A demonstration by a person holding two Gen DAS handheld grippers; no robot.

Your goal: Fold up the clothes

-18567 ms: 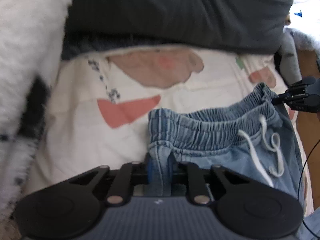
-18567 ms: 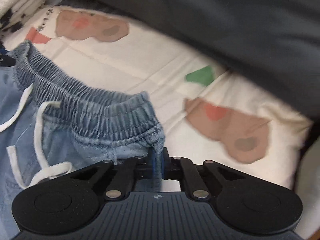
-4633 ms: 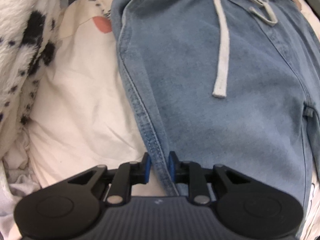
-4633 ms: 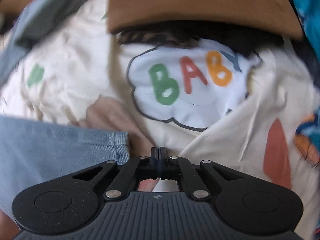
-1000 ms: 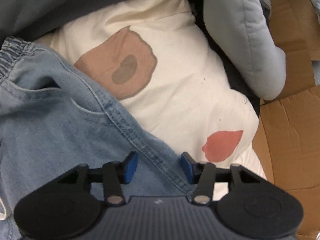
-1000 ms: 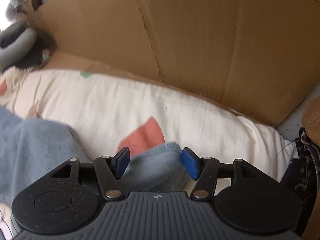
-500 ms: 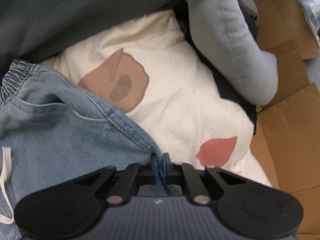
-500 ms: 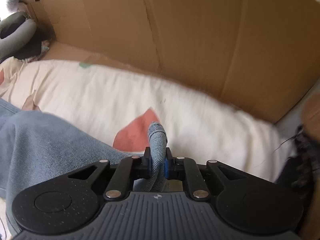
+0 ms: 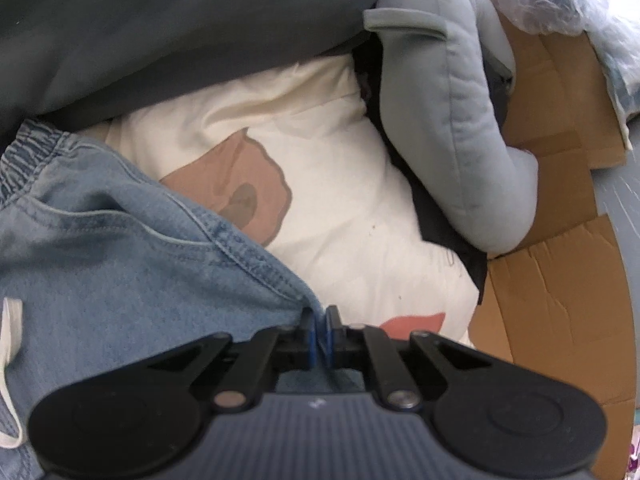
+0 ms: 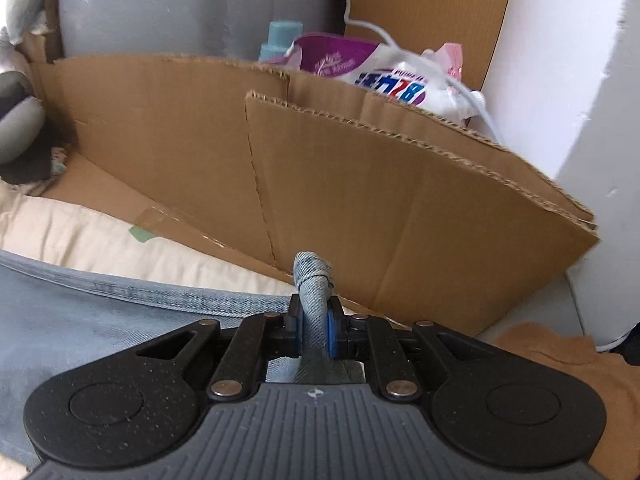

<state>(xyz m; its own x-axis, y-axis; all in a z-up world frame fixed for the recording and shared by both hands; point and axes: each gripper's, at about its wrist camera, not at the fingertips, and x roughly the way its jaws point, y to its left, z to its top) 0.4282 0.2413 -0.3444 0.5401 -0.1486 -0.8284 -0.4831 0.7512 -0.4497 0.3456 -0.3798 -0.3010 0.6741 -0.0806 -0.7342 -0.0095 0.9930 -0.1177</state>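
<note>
Light blue denim pants (image 9: pixel 120 256) with an elastic waistband and a white drawstring lie on a cream printed sheet (image 9: pixel 340 200). My left gripper (image 9: pixel 319 334) is shut on the side seam edge of the pants, the blue pads pinching the fabric. In the right wrist view the pants (image 10: pixel 72 320) stretch away to the left, and my right gripper (image 10: pixel 313 330) is shut on a bunched hem corner (image 10: pixel 314 276) that sticks up between the pads, lifted off the sheet (image 10: pixel 120 248).
A dark grey duvet (image 9: pixel 160 32) and a grey plush toy (image 9: pixel 452 128) lie beyond the pants. Cardboard walls (image 10: pixel 360 168) stand close ahead of the right gripper, with packets (image 10: pixel 380 68) and a cable behind. A brown garment (image 10: pixel 560 360) lies at right.
Both grippers went from open around the denim edge to shut on it. The right one has risen with the hem corner, so the box rim and packets now show.
</note>
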